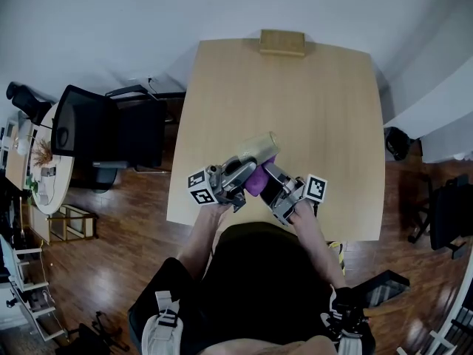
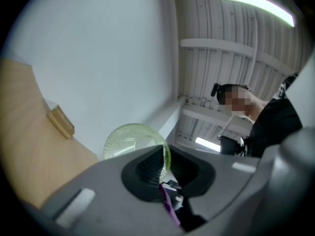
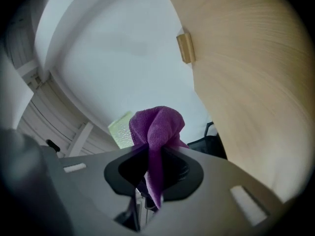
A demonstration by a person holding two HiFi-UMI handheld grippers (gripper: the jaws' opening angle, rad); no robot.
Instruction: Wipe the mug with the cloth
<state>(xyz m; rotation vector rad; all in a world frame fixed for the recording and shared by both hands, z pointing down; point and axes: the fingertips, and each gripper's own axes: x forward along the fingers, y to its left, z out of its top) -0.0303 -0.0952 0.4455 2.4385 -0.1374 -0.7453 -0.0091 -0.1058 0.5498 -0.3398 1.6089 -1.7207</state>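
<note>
A pale green see-through mug is held tilted above the near part of the wooden table. My left gripper is shut on it; in the left gripper view the mug's wall runs down between the jaws of this left gripper. Just to the right, my right gripper is shut on a purple cloth, which touches the mug's near end. The right gripper view has the cloth bunched up out of the right gripper, with the mug behind it. A sliver of cloth shows under the left jaws.
A small wooden block lies at the table's far edge. A black office chair stands left of the table, and a round side table with clutter is further left. The person's body is against the near edge.
</note>
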